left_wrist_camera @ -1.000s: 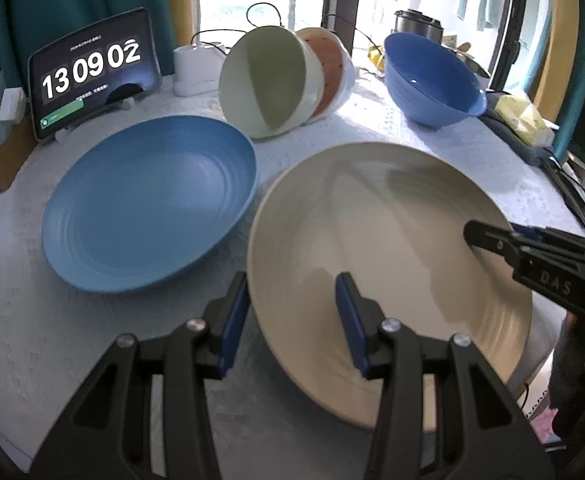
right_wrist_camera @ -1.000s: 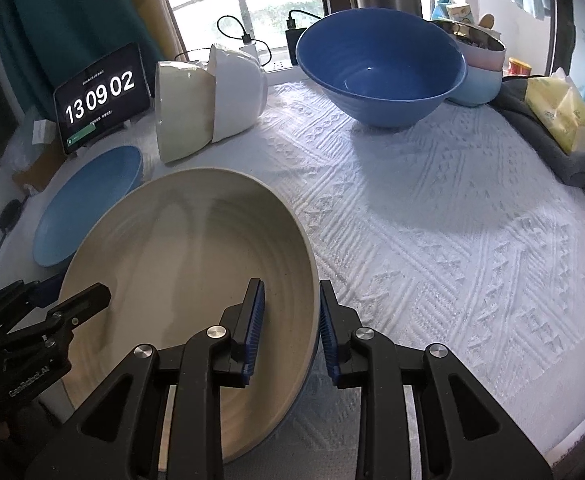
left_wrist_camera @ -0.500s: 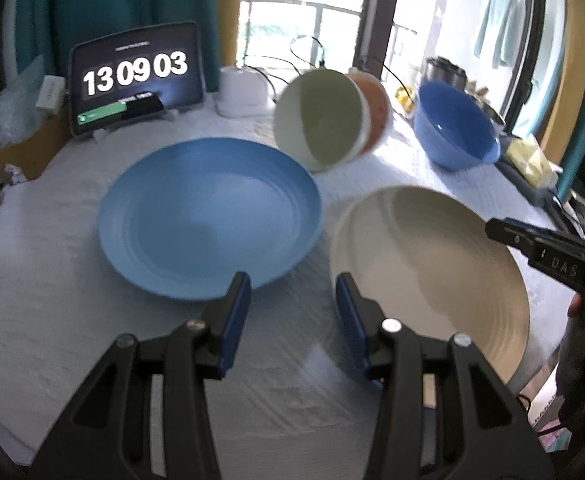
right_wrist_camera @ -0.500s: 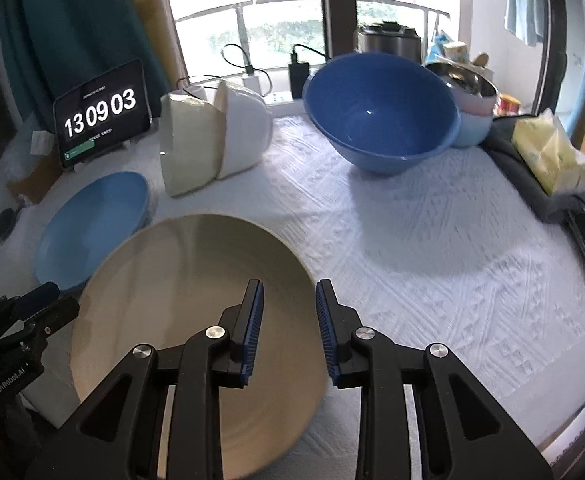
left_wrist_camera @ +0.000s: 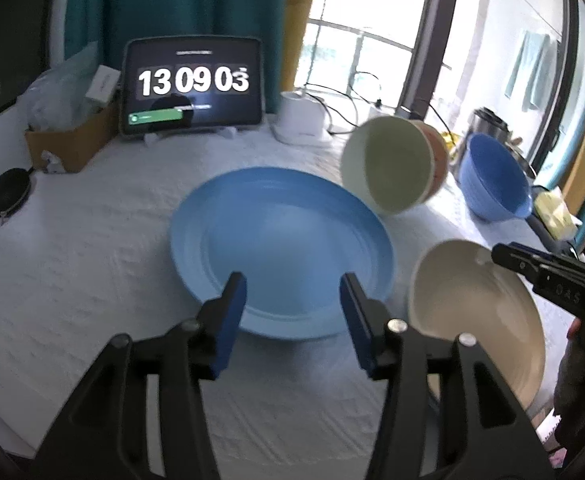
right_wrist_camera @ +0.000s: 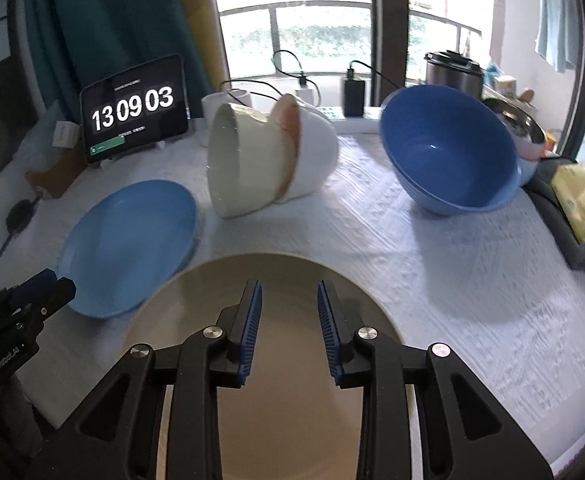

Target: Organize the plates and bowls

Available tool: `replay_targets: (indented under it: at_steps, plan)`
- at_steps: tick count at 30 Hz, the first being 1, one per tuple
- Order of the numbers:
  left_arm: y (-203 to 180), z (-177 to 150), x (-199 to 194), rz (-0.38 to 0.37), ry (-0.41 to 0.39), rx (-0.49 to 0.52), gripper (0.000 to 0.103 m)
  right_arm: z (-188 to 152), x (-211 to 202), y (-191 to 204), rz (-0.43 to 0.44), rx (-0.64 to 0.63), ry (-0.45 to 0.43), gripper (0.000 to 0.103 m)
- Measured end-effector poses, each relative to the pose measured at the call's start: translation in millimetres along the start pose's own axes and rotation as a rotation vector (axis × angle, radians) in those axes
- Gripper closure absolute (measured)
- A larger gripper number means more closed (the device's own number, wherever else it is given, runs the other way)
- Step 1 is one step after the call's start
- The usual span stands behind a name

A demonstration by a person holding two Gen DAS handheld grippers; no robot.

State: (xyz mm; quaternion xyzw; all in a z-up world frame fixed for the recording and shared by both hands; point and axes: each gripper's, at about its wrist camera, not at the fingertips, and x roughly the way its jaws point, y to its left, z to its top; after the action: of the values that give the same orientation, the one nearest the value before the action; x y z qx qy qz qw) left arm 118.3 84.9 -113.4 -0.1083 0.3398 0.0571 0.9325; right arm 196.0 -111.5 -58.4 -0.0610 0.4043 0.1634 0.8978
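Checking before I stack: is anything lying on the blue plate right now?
No. In the left wrist view the blue plate lies bare on the white tablecloth, with nothing on its surface.

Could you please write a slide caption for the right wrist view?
Open right gripper above a round beige plate, beside a round blue plate.

Each wrist view looked forward and down along its own jaws, close over the surface. The left view faced the blue plate [left_wrist_camera: 282,252], the right the beige plate [right_wrist_camera: 276,360]; both views showed both plates.
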Motion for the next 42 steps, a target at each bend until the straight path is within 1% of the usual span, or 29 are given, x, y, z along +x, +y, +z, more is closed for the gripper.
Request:
replay_targets:
  at_steps: [8,20,27,32,40,42]
  plan:
    - [27.5,8.7,7.4,0.048,-0.020,-0.040,0.052,14.1,14.5,25.4,0.032,-0.037,0.009,0.071]
    - [60.1,15.7,27.0,0.118,-0.016,-0.086,0.052,28.2,39.0,56.9,0.084,-0.079,0.035,0.071]
    - [72.6,17.4,43.1,0.139,0.010,-0.108,0.052,36.8,56.7,71.8,0.118,-0.090,0.060,0.070]
    - [74.8,17.9,50.8,0.129,0.033,-0.119,0.052,39.4,69.7,80.4,0.128,-0.096,0.090,0.070]
    - [80.5,17.2,64.6,0.135,0.107,-0.153,0.052,42.9,90.0,90.9,0.133,-0.105,0.157,0.070]
    - [80.5,16.9,67.5,0.139,0.122,-0.155,0.052,42.1,93.5,94.0,0.129,-0.109,0.172,0.066]
